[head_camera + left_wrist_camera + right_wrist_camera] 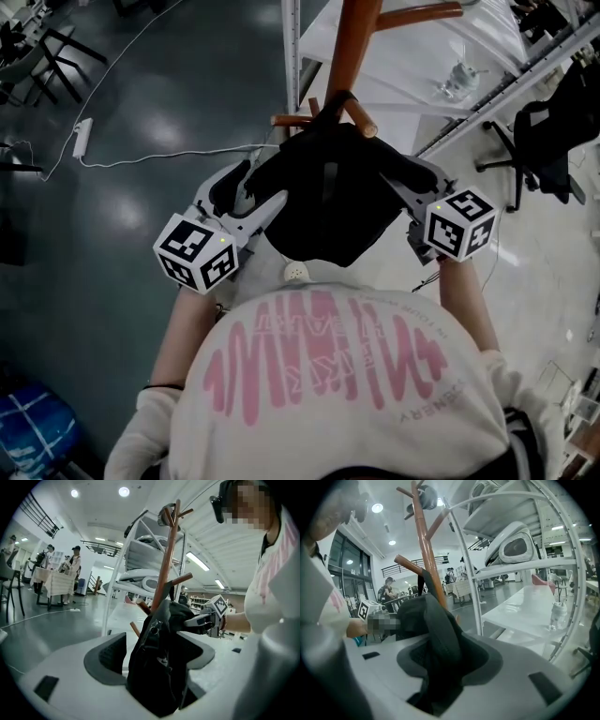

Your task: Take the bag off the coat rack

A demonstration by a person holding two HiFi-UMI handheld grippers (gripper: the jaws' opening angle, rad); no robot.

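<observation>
A black bag (328, 192) hangs in front of me against the brown wooden coat rack (352, 47), its top among the lower pegs. My left gripper (255, 195) stands at the bag's left side. Its jaws are spread wide round the bag (159, 667), with a gap showing beside the left pad (110, 660). At the bag's right side my right gripper (403, 183) is shut on a fold of the bag (436, 639). The rack's post (426, 541) rises just behind the bag.
A white metal shelving frame (478, 573) and a white table (534, 606) stand right behind the rack. A power strip with its cable (82, 136) lies on the dark floor at the left. A black chair (548, 141) is at the right. People stand far off (72, 562).
</observation>
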